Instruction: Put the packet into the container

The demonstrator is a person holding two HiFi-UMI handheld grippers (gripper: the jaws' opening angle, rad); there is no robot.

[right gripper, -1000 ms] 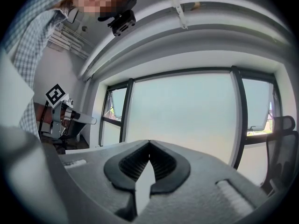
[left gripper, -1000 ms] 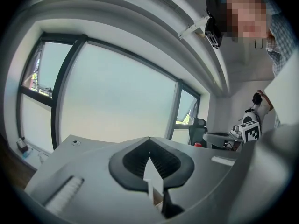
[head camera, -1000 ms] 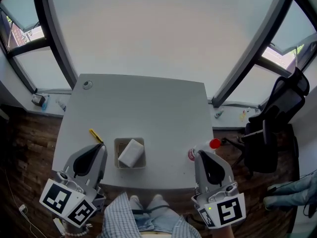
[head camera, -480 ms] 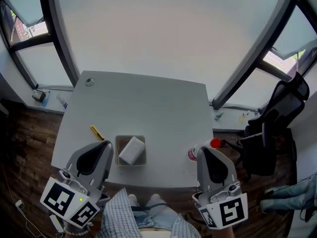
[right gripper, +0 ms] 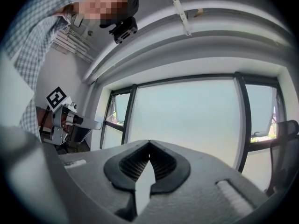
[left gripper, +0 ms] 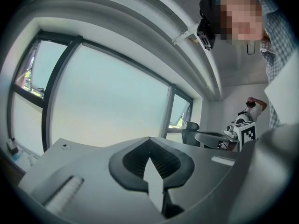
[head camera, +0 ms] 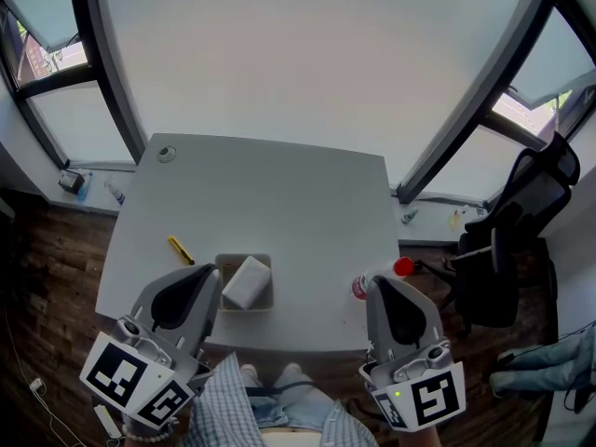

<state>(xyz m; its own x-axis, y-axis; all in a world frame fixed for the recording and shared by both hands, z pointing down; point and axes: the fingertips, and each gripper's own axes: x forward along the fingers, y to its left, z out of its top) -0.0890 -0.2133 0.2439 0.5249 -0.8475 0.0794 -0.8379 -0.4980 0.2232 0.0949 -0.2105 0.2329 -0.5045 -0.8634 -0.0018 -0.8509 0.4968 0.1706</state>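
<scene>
A white packet point(head camera: 247, 282) lies tilted inside the small square container point(head camera: 251, 308) near the front edge of the grey table point(head camera: 270, 203). My left gripper point(head camera: 212, 272) hangs just left of the container, its tip at the rim, jaws shut with nothing between them. Off to the right, my right gripper point(head camera: 377, 284) stands at the table's front right, also shut and empty. In the left gripper view the left gripper point(left gripper: 148, 140) points up at the windows with its ribbed pads together. The right gripper point(right gripper: 149, 144) looks the same in its own view.
A yellow pen-like object point(head camera: 180, 250) lies left of the container. A bottle point(head camera: 361, 288) with a red cap point(head camera: 402, 268) lies beside the right gripper. A small round fitting point(head camera: 166, 154) marks the far left corner. A black office chair point(head camera: 521, 222) stands to the right.
My left gripper has shifted right, closer to the container, uncovering the yellow object. The right gripper has barely moved. The packet stays in the container.
</scene>
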